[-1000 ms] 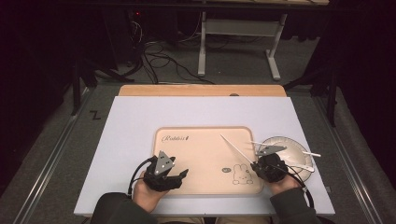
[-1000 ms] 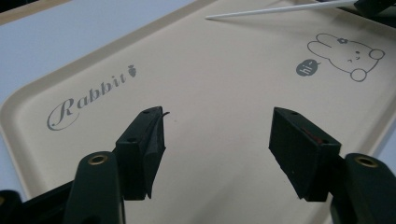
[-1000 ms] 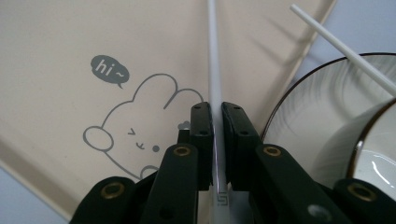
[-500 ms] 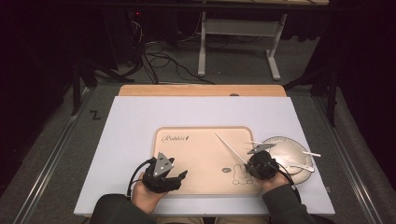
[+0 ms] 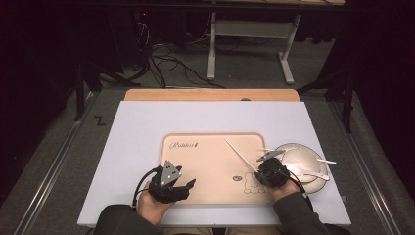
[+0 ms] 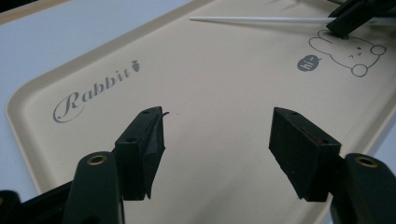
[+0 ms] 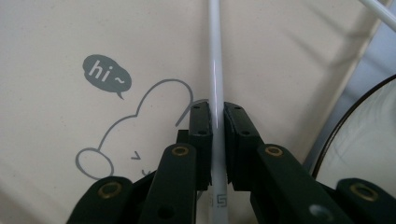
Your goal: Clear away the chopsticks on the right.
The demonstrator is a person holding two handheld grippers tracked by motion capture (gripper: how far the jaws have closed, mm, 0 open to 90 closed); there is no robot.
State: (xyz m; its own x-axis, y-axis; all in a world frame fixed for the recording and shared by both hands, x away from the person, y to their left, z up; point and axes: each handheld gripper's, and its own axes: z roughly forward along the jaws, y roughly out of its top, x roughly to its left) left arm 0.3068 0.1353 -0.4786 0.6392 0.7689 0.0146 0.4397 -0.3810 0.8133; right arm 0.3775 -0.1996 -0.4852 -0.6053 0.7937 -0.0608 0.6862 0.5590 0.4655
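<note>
Right gripper (image 7: 215,122) has just been easing open but pinches the white stick (image 7: 215,70); in the high view it runs diagonally toward upper left. Left gripper (image 6: 217,140) jaws apart. Tray (image 6: 224,84) reads "Rabbit", "hi~".

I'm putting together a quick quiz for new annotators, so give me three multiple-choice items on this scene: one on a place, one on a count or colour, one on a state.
1. Where does the bowl stand?
A. on the tray's middle
B. on the white table right of the tray
C. on the floor

2. What colour is the stick in the right gripper?
A. white
B. red
C. black

3. How do the left gripper's jaws stand?
A. shut on the stick
B. shut on nothing
C. open, nothing between them

Key:
1 B: the bowl sits on the table beside the tray.
2 A: the stick between the right gripper pads is white.
3 C: the left gripper has its jaws wide apart over bare tray.
</note>
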